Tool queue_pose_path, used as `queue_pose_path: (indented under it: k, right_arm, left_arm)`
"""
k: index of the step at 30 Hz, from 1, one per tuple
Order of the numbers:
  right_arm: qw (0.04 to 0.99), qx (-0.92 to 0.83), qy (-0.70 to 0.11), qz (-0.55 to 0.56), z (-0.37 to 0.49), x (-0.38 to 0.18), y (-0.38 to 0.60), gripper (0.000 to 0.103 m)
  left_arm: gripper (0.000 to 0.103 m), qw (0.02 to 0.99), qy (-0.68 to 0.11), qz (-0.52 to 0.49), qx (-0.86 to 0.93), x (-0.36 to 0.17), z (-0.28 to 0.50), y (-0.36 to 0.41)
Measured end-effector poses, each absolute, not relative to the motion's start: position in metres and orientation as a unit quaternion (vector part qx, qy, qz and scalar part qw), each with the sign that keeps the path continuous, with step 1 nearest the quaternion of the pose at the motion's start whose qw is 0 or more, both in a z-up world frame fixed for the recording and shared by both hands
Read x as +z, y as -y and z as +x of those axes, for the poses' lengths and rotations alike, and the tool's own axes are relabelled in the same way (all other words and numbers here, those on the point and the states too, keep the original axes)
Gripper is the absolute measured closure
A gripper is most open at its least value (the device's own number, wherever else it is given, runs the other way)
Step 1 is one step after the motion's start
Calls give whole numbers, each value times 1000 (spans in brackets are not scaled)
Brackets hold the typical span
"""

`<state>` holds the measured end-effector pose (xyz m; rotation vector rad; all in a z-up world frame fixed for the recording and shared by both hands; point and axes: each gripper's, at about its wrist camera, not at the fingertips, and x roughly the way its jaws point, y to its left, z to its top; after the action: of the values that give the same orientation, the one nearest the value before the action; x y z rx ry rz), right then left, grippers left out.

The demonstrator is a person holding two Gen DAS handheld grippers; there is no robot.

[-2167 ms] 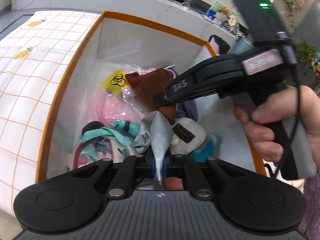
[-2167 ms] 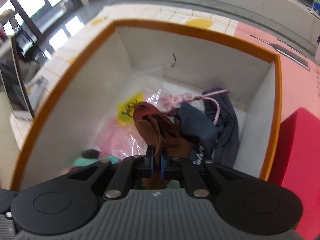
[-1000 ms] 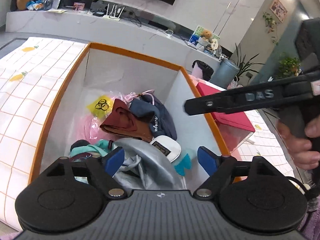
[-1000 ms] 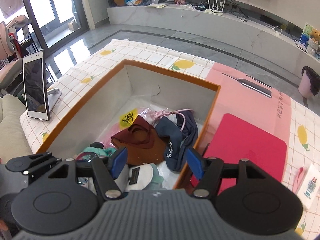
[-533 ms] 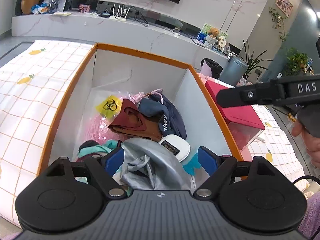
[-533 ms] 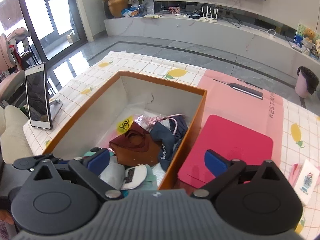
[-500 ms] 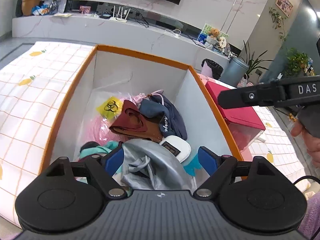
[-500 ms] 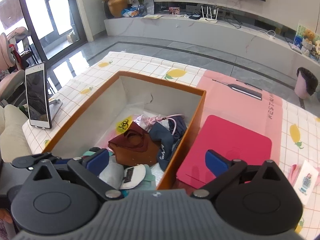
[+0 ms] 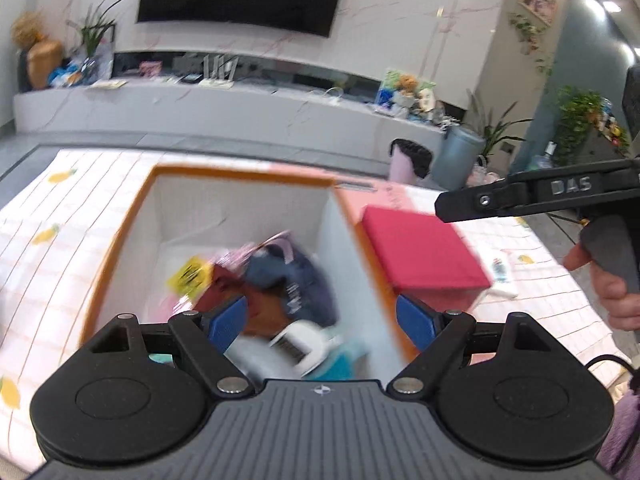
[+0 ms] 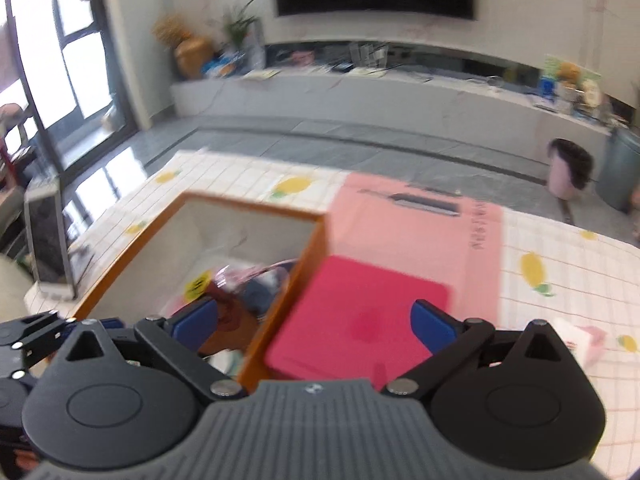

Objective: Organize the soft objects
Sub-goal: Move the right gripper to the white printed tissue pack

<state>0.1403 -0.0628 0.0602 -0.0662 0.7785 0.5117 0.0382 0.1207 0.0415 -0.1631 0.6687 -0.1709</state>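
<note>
Both grippers have pulled up and back from the box since a couple of seconds ago, when each was pinching cloth down inside it; now that cloth lies in the pile and more of the room shows.

Going left to right: the phone on a stand [image 10: 48, 240] sits at the far left edge of the lemon-print tablecloth [image 9: 60, 248]. Next is the orange-rimmed box [image 9: 240, 172], white inside, with the soft stuff heaped at its bottom: a yellow-labelled bag [image 9: 190, 276], a brown cloth [image 9: 264, 308], a navy garment [image 9: 304, 280] with a pink cord, and a white piece [image 9: 304, 340] nearest the camera. It's all motion-blurred, so finer detail is a no-go.

The left gripper [image 9: 322, 320] hangs above the near end of the box, jaws spread wide, nothing between them. The right gripper [image 10: 314, 320] is above the box's right wall and the red lid [image 10: 360, 320] just beside it, jaws also fully spread and empty. The red lid lies on a pink mat [image 10: 420, 216]. From the left view, a hand [image 9: 612, 292] grips the right gripper's handle at the right edge.
</note>
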Motion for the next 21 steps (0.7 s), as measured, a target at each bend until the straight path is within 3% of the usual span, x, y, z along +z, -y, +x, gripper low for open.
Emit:
queue_pose_path:
  k: [11, 15, 21]
  right_arm:
    - [931, 74, -358, 12, 159, 65, 203, 3]
    - [933, 0, -360, 13, 164, 44, 248, 3]
    - [906, -36, -411, 99, 182, -13, 295, 3]
  left_arm:
    - [4, 938, -298, -61, -169, 72, 75, -17]
    - [4, 928, -310, -55, -198, 62, 84, 21]
    - [4, 920, -317, -10, -228, 37, 88, 63]
